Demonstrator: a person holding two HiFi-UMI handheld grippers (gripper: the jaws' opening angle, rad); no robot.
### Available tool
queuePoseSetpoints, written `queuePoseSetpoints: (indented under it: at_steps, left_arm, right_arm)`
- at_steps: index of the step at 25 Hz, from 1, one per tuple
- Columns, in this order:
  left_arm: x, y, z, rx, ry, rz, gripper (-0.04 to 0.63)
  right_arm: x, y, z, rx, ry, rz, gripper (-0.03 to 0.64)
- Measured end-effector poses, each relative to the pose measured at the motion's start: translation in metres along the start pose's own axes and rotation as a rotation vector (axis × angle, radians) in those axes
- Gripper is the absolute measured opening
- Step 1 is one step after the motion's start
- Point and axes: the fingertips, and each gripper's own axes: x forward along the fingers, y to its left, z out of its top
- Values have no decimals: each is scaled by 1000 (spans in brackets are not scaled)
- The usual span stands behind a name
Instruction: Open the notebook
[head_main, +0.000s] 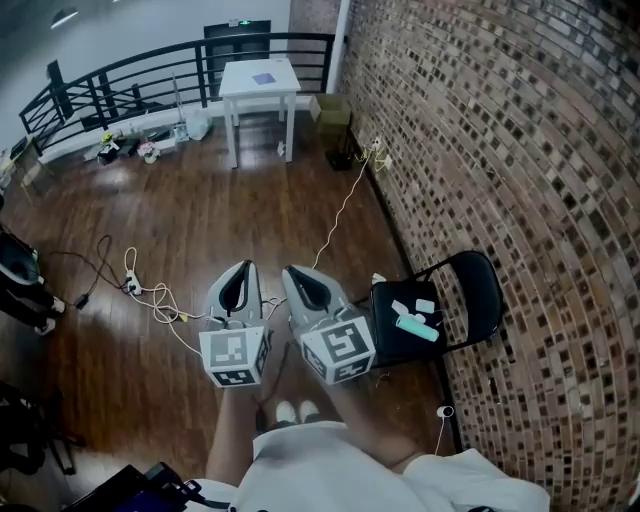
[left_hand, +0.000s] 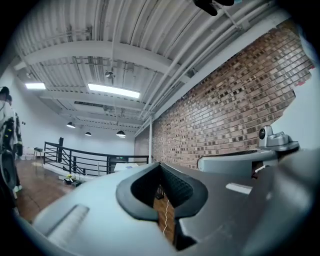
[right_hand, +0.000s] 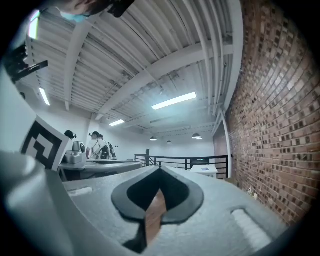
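A white table (head_main: 259, 82) stands far off by the black railing, with a small purple notebook (head_main: 263, 77) lying flat on its top. I hold both grippers side by side at waist height, pointing level toward that table and well short of it. The left gripper (head_main: 243, 266) has its jaw tips together and nothing between them. My right gripper (head_main: 292, 270) is likewise shut and empty. In the right gripper view the table (right_hand: 204, 170) shows small past the shut jaw tips (right_hand: 160, 169). In the left gripper view the jaw tips (left_hand: 160, 165) meet, with the table (left_hand: 126, 165) beyond.
A brick wall (head_main: 500, 150) runs along the right. A black folding chair (head_main: 432, 308) with small items on its seat stands against it. Power strips and cables (head_main: 140, 290) lie on the wooden floor. The railing (head_main: 150, 75) closes the far end. People (right_hand: 97, 146) stand at the left.
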Motion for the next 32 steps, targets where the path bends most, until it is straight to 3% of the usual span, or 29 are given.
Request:
queuePoseSetpoints:
  at_steps: [9,15,32]
  left_arm:
    - [31,12,11,23,-21,41,15]
    - [55,2,-8,-20,28,28,15]
    - [120,-21,-31,4,63,-9,15]
  right_arm:
    - [27,-21,11,-19,-25,34,-9]
    - [31,-48,0,15,-4,21,-9]
    - [48,-118,-24,99,22,-6,-9]
